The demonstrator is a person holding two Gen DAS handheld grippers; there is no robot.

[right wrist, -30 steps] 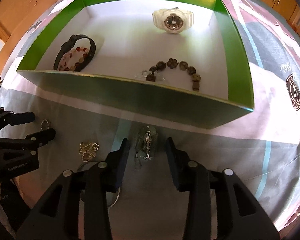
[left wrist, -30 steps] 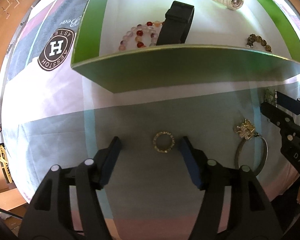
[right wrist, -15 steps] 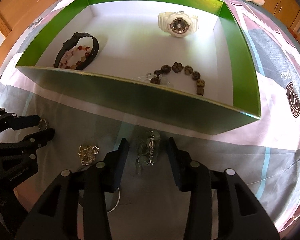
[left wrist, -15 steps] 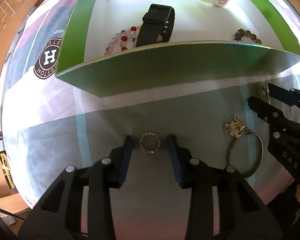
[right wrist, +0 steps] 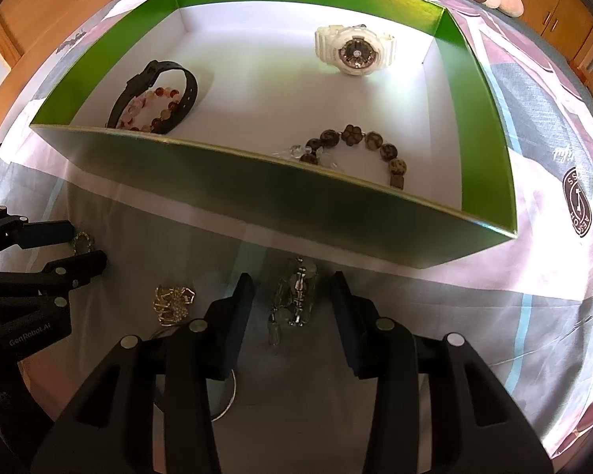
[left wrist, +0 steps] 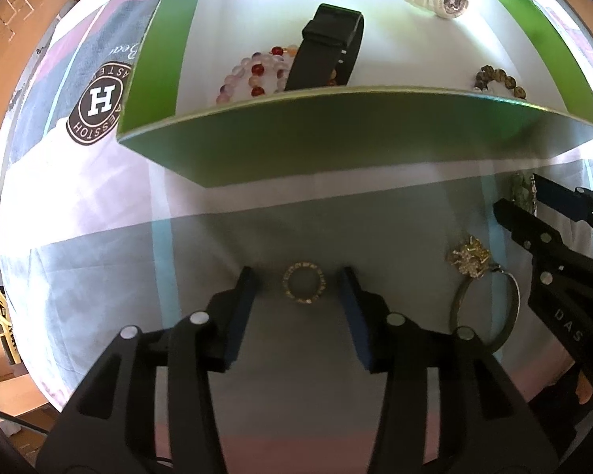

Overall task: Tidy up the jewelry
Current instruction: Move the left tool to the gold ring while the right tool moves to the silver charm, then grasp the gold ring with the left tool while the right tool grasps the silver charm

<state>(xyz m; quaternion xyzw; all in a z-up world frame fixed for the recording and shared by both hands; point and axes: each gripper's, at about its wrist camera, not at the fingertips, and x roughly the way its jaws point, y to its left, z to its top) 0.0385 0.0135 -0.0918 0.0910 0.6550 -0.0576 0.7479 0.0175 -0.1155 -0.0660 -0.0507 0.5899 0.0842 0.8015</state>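
Left tongs (left wrist: 301,289) narrowed round gold ring (left wrist: 305,288), not gripping

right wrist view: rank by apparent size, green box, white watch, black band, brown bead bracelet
1. green box
2. black band, brown bead bracelet: similar spans, not ranked
3. white watch, though farthest from the camera

We see a glossy green cardboard box (right wrist: 336,213) on a matt printed cloth (left wrist: 99,205), a sparkly gold metal ring (left wrist: 305,288), and matt black plastic grippers (left wrist: 298,308).
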